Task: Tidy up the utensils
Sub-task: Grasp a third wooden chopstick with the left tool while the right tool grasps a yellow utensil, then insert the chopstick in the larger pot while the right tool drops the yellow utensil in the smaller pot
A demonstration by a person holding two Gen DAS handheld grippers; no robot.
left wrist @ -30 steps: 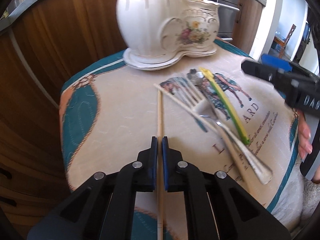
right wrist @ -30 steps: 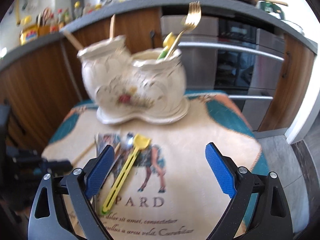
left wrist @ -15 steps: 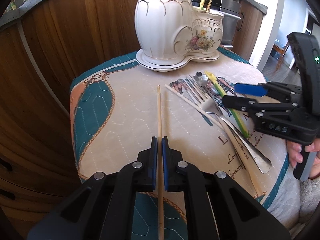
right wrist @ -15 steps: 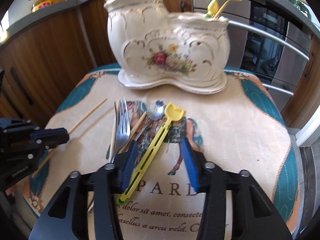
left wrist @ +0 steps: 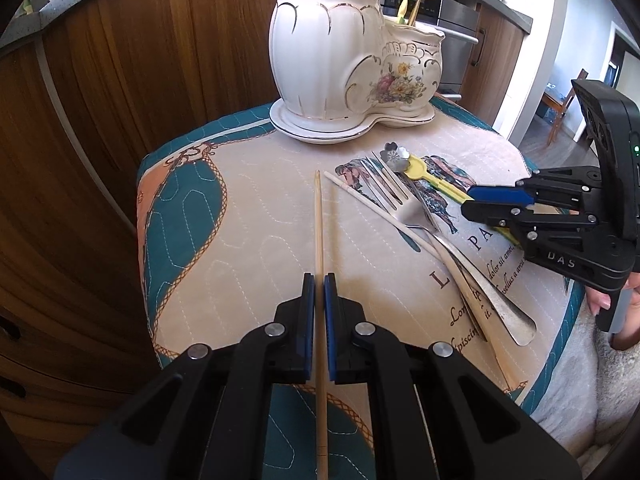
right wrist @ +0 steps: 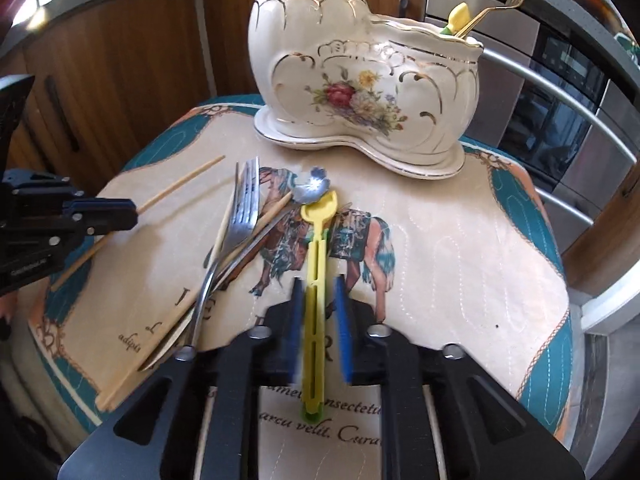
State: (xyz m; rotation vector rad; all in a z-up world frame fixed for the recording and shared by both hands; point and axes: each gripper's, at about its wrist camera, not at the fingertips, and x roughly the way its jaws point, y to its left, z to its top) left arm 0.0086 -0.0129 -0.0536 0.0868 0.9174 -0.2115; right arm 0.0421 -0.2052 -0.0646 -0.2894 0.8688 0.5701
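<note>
Two grippers work: left gripper (left wrist: 316, 292) pinches a thin, stiff wooden chopstick (left wrist: 319, 216) mid-shaft; right gripper (right wrist: 318, 312), jaws just closing, straddles a light, slippery yellow plastic spoon (right wrist: 316, 256).

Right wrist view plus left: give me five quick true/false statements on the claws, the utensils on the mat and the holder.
1. The left claw is shut on a chopstick. True.
2. The yellow spoon lies between the right claw's pads. True; the jaws have just been closing, and a gap shows on its right side.
3. The holder is empty. False: a gold fork and a yellow utensil stand in its low part, sticks in the tall part.
4. The silver fork is held by the right claw. False: it lies on the mat, left of the spoon.
5. The holder lies tipped on its side. False: it stands upright.
</note>
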